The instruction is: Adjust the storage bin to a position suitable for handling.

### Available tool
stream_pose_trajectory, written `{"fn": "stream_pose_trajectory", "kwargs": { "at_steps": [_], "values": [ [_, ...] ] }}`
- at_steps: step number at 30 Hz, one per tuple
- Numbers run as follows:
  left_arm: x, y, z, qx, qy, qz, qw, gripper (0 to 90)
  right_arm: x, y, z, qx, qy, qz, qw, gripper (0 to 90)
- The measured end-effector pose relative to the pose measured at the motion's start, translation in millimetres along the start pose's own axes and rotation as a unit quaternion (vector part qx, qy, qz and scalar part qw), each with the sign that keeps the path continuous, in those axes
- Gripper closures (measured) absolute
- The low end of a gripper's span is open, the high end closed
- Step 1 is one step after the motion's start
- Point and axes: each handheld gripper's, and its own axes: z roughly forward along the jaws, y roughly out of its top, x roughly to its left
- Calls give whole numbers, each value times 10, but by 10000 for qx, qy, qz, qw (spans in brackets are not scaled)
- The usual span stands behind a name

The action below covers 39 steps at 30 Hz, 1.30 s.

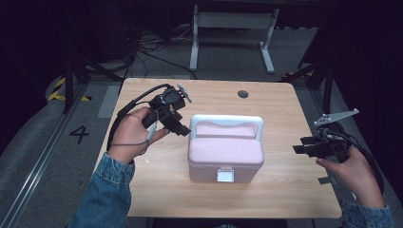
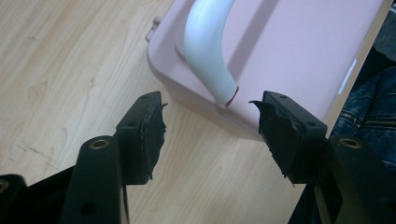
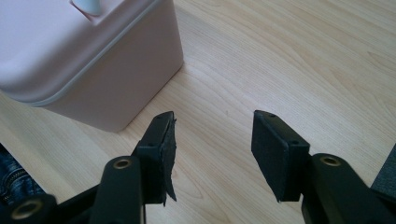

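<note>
On table point(image 1: 285, 199) centre: pink box point(image 1: 225, 159), lid shut, white handle point(image 1: 226, 121) up. Right gripper point(image 1: 298, 148) jaws apart, near box's right side. Left gripper point(image 1: 183, 129) jaws apart, just beside handle's left end.

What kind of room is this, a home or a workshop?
Probably a lab or recording studio, not a home: a bare wooden table stands on grey floor with a painted number 4, loose cables and dark surroundings.

Light falls from above onto the pale wooden bench point(image 1: 280, 109), leaving the surrounding room nearly black. The pink plastic box with a white handle point(image 1: 225, 153) throws only a soft shadow at its base. The gripper views are evenly bright; the high view is slightly soft.
</note>
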Motion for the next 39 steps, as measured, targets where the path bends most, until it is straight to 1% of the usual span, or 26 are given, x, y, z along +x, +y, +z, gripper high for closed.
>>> {"fn": "stream_pose_trajectory", "kwargs": {
  "at_steps": [4,6,7,10,13,14,18,20,21,23,28,30,32,33,36,39],
  "values": [
    [-14,132,26,15,72,113,9999,371,-1,-27,-2,-7,8,-2,10000,488],
    [-21,188,38,44,49,169,9998,375,-5,-44,-5,-6,6,-4,10000,488],
    [-29,228,56,23,59,228,9997,373,-6,-48,-7,-3,9,2,10000,488],
    [-50,340,113,79,75,316,9994,368,-5,-62,-10,-10,7,34,10000,485],
    [-61,446,163,74,-58,372,9993,380,4,-72,-7,-10,15,19,10000,475],
    [-61,446,163,74,-58,372,9993,380,4,-72,-7,-10,15,19,10000,475],
    [-90,556,224,27,-63,455,9989,390,14,-94,-10,-15,33,5,10000,473],
    [-105,602,268,44,-100,508,9986,394,8,-105,-16,-10,28,21,10000,471],
    [-113,628,287,104,-111,550,9984,394,8,-105,-16,-10,28,21,10000,471],
    [-141,669,340,105,-89,629,9979,394,9,-108,-17,-10,31,20,10000,471],
    [-188,741,429,153,-109,761,9969,395,20,-106,-2,4,49,-7,10000,470],
    [-201,754,466,234,-124,818,9963,401,28,-102,-3,-10,81,-15,10000,469],
    [-184,754,501,330,-141,810,9961,409,33,-100,-5,-20,76,-20,10000,467],
    [-174,747,520,391,-115,747,9964,423,33,-100,-5,-16,78,-10,10000,467],
    [-158,739,534,481,-86,732,9961,493,31,-100,0,-4,102,25,9999,466],
    [-179,741,529,498,31,818,9954,564,30,-98,7,-1,112,40,9999,467]
  ]
}}
